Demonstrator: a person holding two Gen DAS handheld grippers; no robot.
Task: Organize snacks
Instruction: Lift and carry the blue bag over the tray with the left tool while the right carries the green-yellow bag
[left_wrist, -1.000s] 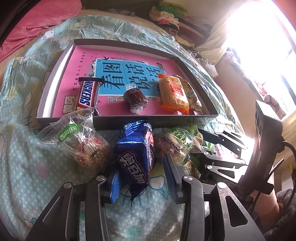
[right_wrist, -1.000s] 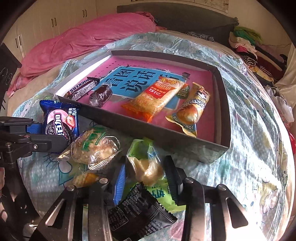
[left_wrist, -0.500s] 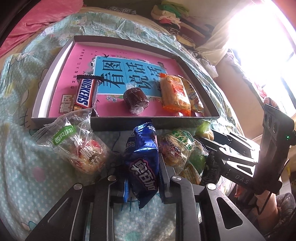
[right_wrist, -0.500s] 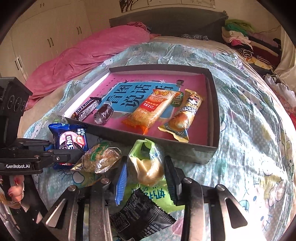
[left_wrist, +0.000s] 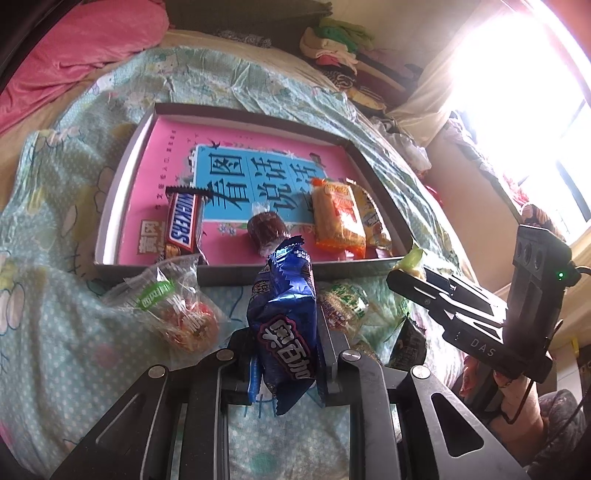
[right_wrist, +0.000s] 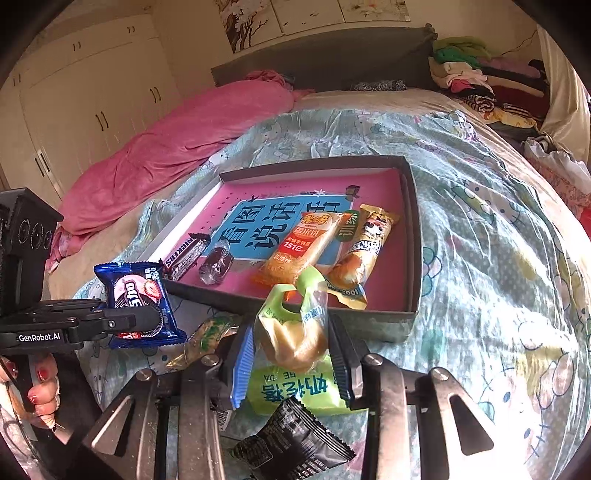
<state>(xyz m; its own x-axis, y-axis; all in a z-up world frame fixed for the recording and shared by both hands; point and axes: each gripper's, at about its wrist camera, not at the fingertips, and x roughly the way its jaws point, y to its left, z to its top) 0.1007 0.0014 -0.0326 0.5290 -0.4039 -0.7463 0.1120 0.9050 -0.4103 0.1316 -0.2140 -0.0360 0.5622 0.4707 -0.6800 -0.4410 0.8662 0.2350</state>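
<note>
Left gripper (left_wrist: 284, 354) sits at the bottom centre of its own view, jaws clamped tight on a blue packet (left_wrist: 286, 325); right gripper (right_wrist: 291, 354), low centre in its view, pinches a pale pastry bag (right_wrist: 293, 332), a hand (right_wrist: 35, 391) gripping at lower left

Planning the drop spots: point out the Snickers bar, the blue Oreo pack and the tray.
Snickers bar (left_wrist: 181, 226), left wrist view, wrapper logo.
Blue Oreo pack (left_wrist: 286, 325), left wrist view, wrapper middle.
Tray (right_wrist: 413, 236), right wrist view, right wall.
</note>
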